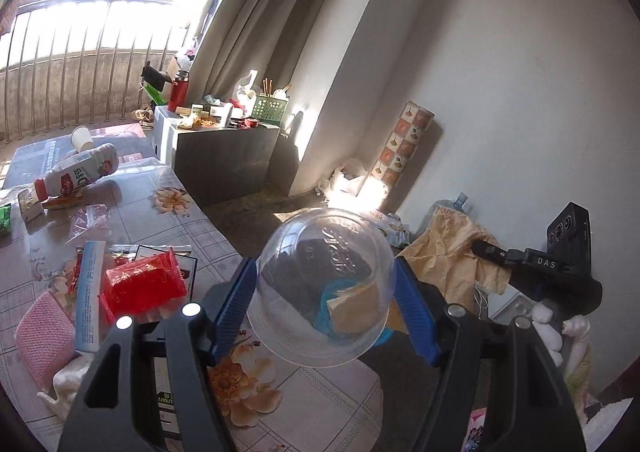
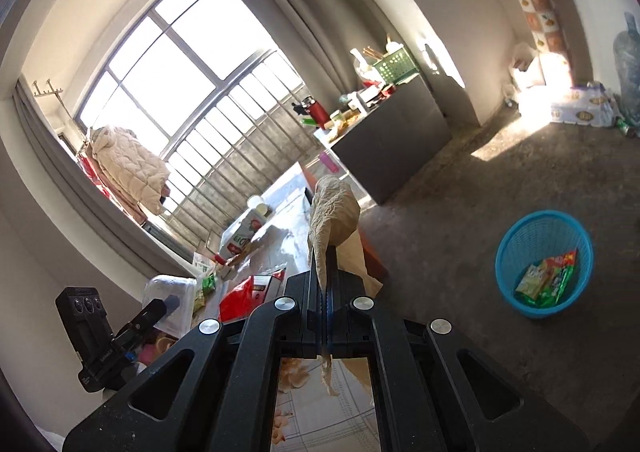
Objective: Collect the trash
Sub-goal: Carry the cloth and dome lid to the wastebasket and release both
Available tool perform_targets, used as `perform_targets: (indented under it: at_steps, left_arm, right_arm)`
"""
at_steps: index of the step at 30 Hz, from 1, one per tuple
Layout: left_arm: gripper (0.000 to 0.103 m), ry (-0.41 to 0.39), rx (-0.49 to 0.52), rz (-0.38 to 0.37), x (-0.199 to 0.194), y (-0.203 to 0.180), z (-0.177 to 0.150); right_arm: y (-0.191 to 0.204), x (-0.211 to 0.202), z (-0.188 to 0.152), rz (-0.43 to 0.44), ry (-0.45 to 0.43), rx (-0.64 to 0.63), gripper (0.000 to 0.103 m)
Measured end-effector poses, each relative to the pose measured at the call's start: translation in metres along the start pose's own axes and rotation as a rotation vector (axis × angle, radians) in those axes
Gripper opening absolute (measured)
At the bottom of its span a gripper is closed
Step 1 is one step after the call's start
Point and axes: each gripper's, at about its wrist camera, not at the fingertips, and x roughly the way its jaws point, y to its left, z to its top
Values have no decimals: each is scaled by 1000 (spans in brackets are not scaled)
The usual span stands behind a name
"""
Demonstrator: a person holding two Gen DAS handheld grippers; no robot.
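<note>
My left gripper (image 1: pixel 326 306) is clamped on a clear plastic dome lid (image 1: pixel 324 288), my right gripper (image 2: pixel 326 280) pinching crumpled brown paper (image 2: pixel 332 216); the blue bin (image 2: pixel 544 264) sits down right, probably nearer the right.

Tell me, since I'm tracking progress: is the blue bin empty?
Not empty. The bin on the floor holds green and yellow wrappers at its bottom.
</note>
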Motion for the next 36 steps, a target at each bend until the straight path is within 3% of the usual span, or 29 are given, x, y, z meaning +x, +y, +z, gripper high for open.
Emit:
perform_targets:
  at_steps: [6,16,23,29,32,35,36]
  left_arm:
    - [67,101,81,-97,88,-60,21]
    - [67,424,106,-145,283,-116,9]
    - [67,584,104,-90,409,-123,-19]
    - [67,672,93,-39,485,-121,-46]
    - [70,684,79,-8,508,-117,-51]
    - [80,699,43,32,524,-109,-54]
    - [80,697,30,36,526,-107,-54]
  right_arm:
    - [-55,-13,28,-117,-78,60,0]
    - [-158,28,39,-242,-34,220,0]
    - [-231,81,30,-330,42,325,0]
    - [-276,125,19,-397,91,378,1]
    - [-295,139,16,-400,92,414,7]
    - [-311,150,13,-434,104,445,48]
    - [-314,151,12,-437,100,450,49]
